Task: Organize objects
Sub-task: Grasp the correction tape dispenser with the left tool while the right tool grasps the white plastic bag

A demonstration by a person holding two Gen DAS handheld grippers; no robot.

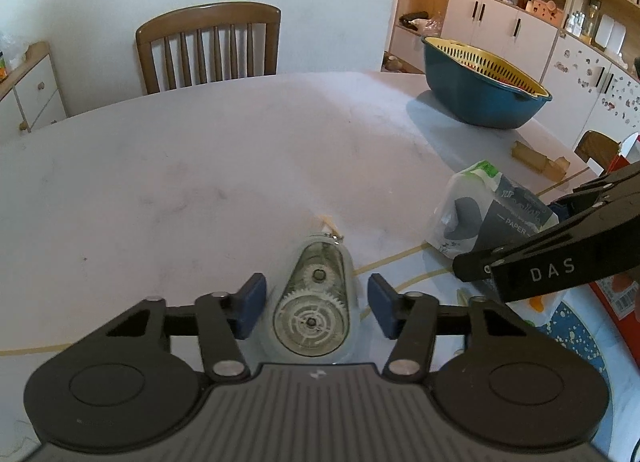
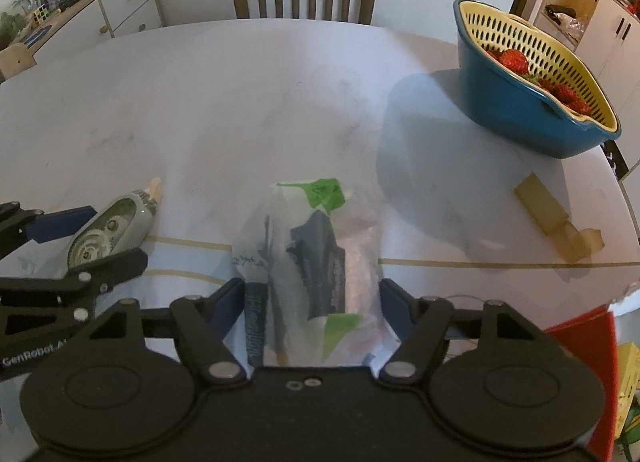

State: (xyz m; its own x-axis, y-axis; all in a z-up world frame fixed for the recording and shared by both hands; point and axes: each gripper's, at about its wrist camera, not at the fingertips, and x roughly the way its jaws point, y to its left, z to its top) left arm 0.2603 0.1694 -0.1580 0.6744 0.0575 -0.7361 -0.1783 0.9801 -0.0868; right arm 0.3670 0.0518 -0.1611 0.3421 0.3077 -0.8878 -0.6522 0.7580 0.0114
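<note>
**A:** Left wrist view first. At the left edge, upper part of the frame, a white drawer cabinet (image 1: 34,91); next to it a wooden chair (image 1: 208,47) stands behind the pale table (image 1: 180,165). Your left gripper (image 1: 316,304) sits low in the centre with the clear correction tape dispenser (image 1: 314,304) between its blue pads (image 1: 252,304).

**B:** Have you got it clamped?

**A:** No. The jaws stand partly apart, a thin gap on the left side, a wider one on the right. The dispenser lies flat on the table, nose towards the top of the frame. Right of it, the plastic packet (image 1: 486,213), and your right gripper's black arm comes in from the right edge. Upper right, the blue bowl (image 1: 480,97) with its yellow strainer.

**B:** And the right wrist view?

**A:** Far left, lower middle, the dispenser (image 2: 110,227) again, your left gripper (image 2: 86,236) straddling it. Bottom centre, your right gripper (image 2: 312,310) has the packet (image 2: 308,258) between its pads (image 2: 228,308).

**B:** Squeezing?

**A:** The film reaches both pads, but you can't tell whether they press it. The packet lies on the table, green flap pointing up-frame. Further right, a small tan cardboard box (image 2: 546,209) lies open-ended near the table edge. Upper right, strawberries (image 2: 516,59) sit in the strainer (image 2: 520,33).
</note>
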